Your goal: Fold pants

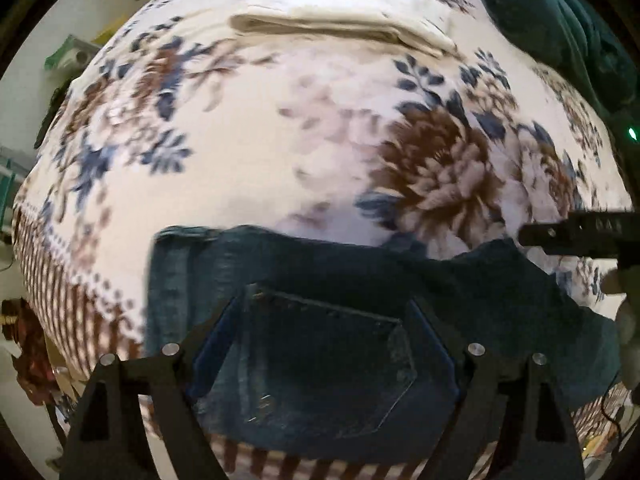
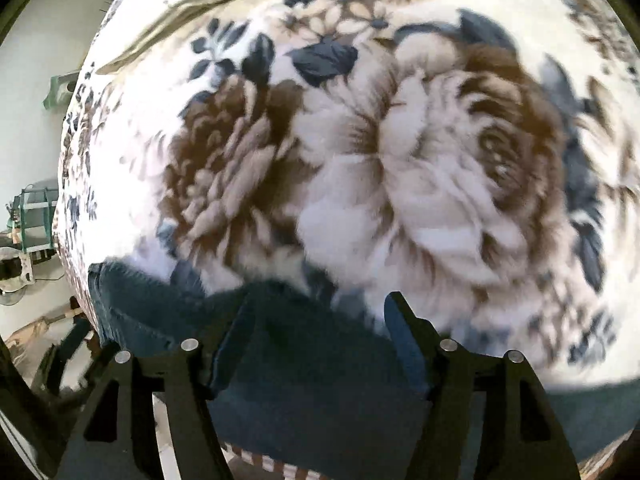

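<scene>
Dark blue jeans (image 1: 328,380) lie folded on a floral blanket (image 1: 280,140) at the near edge of a bed. A back pocket faces up between my left fingers. My left gripper (image 1: 332,308) is open just above the jeans, holding nothing. The right gripper's black finger shows in the left wrist view (image 1: 576,234) at the jeans' right end. In the right wrist view my right gripper (image 2: 320,312) is open over the jeans (image 2: 304,360), its fingers spread at the fabric's far edge, on the blanket (image 2: 400,160).
A folded cream cloth (image 1: 340,20) lies at the far side of the bed. A dark green garment (image 1: 560,24) is heaped at the far right. The bed's left edge drops to the floor with clutter (image 1: 28,344).
</scene>
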Demonstrator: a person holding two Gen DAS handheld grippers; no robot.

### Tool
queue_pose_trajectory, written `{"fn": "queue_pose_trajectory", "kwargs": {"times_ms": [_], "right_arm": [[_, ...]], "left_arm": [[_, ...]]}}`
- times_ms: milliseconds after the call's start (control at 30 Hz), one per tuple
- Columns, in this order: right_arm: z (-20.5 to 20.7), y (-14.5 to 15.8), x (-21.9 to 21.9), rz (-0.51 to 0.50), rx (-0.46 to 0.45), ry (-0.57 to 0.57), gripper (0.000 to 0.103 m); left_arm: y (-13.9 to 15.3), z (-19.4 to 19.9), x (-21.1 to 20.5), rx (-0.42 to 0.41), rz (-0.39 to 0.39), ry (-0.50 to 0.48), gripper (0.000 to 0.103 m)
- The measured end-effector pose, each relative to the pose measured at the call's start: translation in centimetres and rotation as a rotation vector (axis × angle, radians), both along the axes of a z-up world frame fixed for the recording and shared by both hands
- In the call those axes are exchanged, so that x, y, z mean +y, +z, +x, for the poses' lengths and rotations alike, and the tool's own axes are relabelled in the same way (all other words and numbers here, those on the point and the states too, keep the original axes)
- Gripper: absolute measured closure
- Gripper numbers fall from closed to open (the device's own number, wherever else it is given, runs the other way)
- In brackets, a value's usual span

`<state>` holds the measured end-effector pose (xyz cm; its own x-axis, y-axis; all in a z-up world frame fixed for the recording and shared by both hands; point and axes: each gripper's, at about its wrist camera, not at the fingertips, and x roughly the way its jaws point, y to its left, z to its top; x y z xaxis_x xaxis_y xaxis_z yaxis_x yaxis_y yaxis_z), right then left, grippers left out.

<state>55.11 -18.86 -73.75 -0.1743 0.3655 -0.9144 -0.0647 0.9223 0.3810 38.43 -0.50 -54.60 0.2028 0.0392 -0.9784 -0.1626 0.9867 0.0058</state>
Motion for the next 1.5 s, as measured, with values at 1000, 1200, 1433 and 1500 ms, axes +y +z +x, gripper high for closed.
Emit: {"fn": "queue_pose_trajectory", "kwargs": {"times_ms": [1000,1200,1433,1500], "right_arm": [[-2.7,-3.7,3.0,0.256,0.111,0.254,0.059],[-1.4,-5.2,1.1,0.209,0.119,0.029,0.079],[-2.1,-3.8,-0.9,0.202,0.103,-0.103,0.073],[-2.2,-2.7,-0.1,0.14,0.055,-0.099,0.063]], "left_arm": [[-10.3,3.3,-2.9,0.186,0.107,-0.023,0.0],[-9.4,3.1,-2.4,0.147,0.057,-0.045,0.0],[-8.5,1.5,-2.7,0.142,0.039,-0.091,0.0],[-8.3,1.1,-2.5,0.147,0.023,-0.076,0.0]]}}
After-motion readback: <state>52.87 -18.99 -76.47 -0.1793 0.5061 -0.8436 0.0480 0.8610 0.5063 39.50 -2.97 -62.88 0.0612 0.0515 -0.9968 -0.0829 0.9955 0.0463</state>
